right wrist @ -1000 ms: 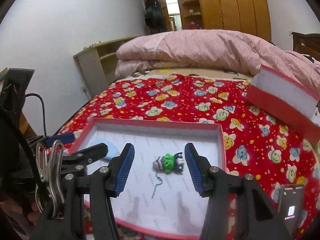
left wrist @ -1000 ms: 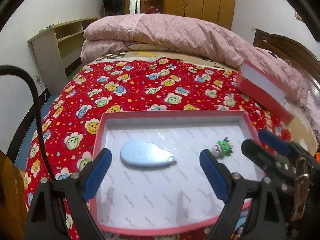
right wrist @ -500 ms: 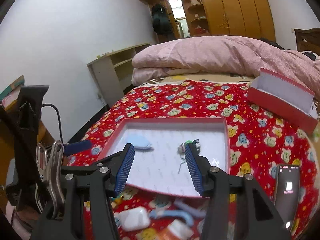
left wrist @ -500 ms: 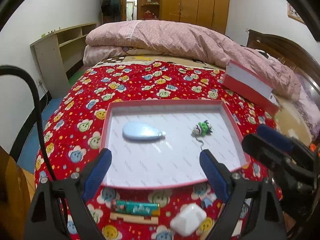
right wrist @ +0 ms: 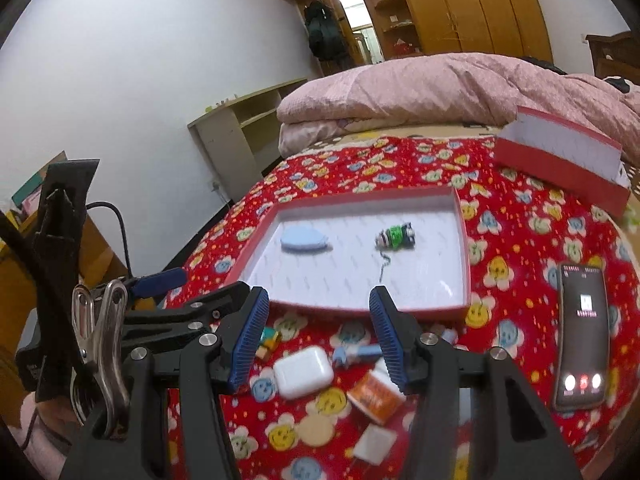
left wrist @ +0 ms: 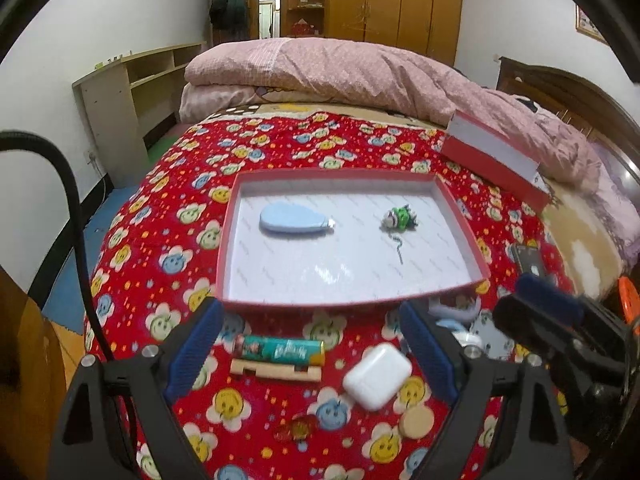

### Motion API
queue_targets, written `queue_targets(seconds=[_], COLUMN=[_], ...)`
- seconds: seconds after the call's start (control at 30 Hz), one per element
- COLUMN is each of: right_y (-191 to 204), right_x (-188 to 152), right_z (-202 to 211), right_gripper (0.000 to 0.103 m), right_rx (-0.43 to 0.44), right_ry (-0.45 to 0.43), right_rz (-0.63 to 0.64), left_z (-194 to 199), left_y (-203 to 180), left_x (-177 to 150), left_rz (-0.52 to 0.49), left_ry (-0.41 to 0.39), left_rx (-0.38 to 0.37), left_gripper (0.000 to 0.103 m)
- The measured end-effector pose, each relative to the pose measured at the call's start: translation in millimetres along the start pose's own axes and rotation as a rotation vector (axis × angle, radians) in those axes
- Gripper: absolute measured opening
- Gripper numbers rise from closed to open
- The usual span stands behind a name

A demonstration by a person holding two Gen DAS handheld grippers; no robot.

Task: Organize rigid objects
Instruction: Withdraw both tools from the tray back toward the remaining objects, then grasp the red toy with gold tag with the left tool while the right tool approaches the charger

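Note:
A red box lid [left wrist: 352,302] [right wrist: 360,309] with a white inside lies on the bed. In it are a light blue flat gadget [left wrist: 294,219] [right wrist: 304,239] and a green toy figure [left wrist: 400,218] [right wrist: 396,236]. In front of it lie a white earbud case [left wrist: 378,376] [right wrist: 303,372], a teal lighter [left wrist: 278,350], a wooden piece [left wrist: 276,372], an orange-and-white small box [right wrist: 374,396] and a blue item [right wrist: 356,354]. My left gripper [left wrist: 312,354] is open and empty above the lighter. My right gripper [right wrist: 318,338] is open and empty above the earbud case.
A phone [right wrist: 582,336] with a lit screen lies at the right. The red box base [left wrist: 496,156] [right wrist: 560,160] leans against the pink quilt [left wrist: 360,68]. A round tan disc [left wrist: 416,422], a red trinket [left wrist: 296,428] and a white square piece [right wrist: 374,444] lie near the bed's front edge.
Both grippers have pulled back from over the lid toward the bed's front edge. The loose items in front of the lid have come into view. Both stay open.

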State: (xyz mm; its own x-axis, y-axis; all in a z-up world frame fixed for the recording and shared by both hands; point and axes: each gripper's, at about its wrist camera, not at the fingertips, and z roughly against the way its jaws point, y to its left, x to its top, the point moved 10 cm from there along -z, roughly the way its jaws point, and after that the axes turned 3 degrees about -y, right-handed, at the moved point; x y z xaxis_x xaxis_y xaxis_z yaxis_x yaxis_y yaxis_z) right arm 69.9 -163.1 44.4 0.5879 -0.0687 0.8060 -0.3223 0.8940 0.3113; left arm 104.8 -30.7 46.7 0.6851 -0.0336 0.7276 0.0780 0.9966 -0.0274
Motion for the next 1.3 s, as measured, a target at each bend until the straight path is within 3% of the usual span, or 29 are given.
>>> queue_targets(seconds=[0.2,0.83,1.3], right_y=[-2,-9,-22], right_x=[-21,-86,-131], right_z=[11,14,13], right_gripper=[0.054,0.054,0.054], right_rx=[0.021,-0.059,-0.123], right_ry=[0.037,0.166,0.223], right_rz=[-0.032,0.007,0.063], left_z=[5,3,-11], left_y=[6,49,39], left_x=[-23,-86,-108], left_rz=[0.008,0.057,0.048], left_ry=[0.025,0.121,0.135], left_rx=[0.002,0.005,-0.029], left_gripper=[0.092,0.093,0.092])
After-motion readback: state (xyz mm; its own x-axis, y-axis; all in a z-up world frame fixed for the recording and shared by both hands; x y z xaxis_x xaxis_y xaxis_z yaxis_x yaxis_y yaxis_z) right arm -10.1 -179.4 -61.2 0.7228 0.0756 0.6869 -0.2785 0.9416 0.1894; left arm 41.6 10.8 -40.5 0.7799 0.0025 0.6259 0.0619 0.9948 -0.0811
